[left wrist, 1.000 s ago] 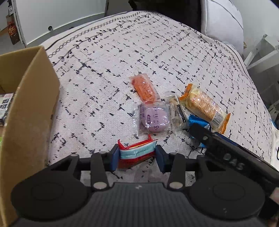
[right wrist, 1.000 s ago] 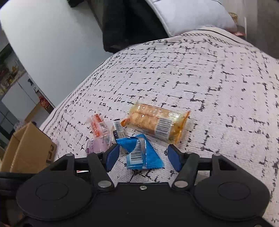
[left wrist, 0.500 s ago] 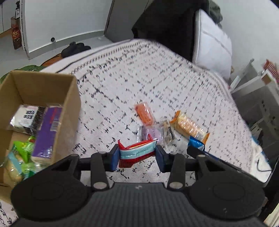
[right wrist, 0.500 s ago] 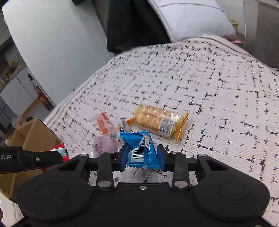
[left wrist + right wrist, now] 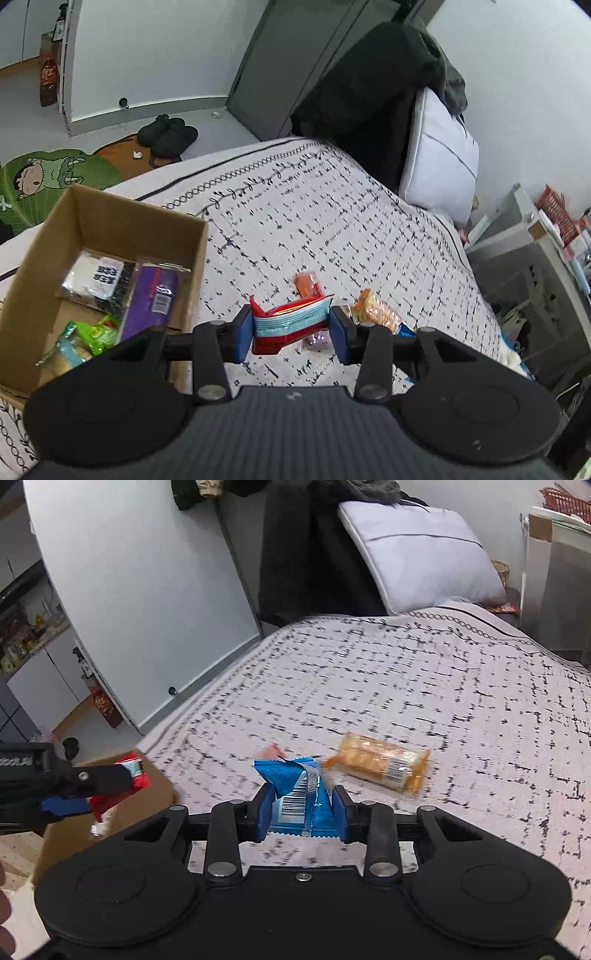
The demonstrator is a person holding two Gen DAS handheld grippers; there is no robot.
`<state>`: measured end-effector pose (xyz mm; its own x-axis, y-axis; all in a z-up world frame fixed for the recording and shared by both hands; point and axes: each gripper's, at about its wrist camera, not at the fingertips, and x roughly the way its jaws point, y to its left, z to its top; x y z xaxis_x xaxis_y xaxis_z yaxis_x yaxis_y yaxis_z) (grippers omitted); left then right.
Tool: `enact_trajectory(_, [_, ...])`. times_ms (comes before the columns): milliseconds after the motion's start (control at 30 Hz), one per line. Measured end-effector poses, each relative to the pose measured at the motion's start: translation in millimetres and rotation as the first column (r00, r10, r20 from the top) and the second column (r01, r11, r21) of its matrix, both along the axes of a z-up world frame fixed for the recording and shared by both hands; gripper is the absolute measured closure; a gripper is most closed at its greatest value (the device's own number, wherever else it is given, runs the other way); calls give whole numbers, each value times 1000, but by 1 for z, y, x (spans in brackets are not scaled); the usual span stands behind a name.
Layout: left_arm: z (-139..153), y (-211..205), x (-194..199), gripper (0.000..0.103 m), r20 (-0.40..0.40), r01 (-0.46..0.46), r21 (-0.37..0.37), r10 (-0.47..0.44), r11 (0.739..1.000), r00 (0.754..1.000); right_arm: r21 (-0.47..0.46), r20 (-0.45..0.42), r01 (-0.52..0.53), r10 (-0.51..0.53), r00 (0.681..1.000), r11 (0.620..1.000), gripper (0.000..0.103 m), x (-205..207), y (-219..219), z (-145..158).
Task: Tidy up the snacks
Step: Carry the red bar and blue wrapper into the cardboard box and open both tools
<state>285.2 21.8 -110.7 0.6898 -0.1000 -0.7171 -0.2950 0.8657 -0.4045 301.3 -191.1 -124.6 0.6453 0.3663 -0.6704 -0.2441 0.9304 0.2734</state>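
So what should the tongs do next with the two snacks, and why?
Probably carry both over the cardboard box and let go. The left tongs pinch the red packet, the right tongs the blue packet, both lifted off the bed; other snacks already lie in that box.

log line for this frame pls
left gripper: shut on red packet | right gripper: shut on blue packet | cardboard box: part filled | orange cracker pack: on bed

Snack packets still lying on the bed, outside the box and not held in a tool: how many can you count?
3. An orange packet farthest back, a cracker pack to its right, and a purple packet mostly hidden behind the left tool. Others may be hidden there.
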Motion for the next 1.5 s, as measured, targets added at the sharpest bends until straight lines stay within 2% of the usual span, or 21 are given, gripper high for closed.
enact_trajectory(433, [8, 49, -12, 61, 5, -88, -44, 89, 995, 996, 15, 62, -18, 17, 998, 1000, 70, -16, 42, 40])
enact_trajectory(667, [10, 70, -23, 61, 17, -122, -78, 124, 989, 992, 20, 82, -34, 32, 996, 999, 70, -21, 70, 52])
enact_trajectory(1133, [0, 114, -31, 60, -13, -214, -138, 214, 967, 977, 18, 67, -81, 80, 995, 997, 70, -21, 124, 46])
enact_trajectory(1300, [-11, 125, -27, 59, -59, -265, -153, 259, 952, 964, 13, 57, -97, 96, 994, 995, 70, -15, 138, 42])
enact_trajectory(1400, [-16, 131, -26, 57, -88, -285, -173, 273, 943, 958, 6, 51, -107, 106, 993, 994, 70, -14, 146, 41])
enact_trajectory(1500, [-16, 135, -27, 50, -92, -296, -188, 283, 936, 955, 1, 47, -114, 114, 992, 993, 70, -13, 152, 39])
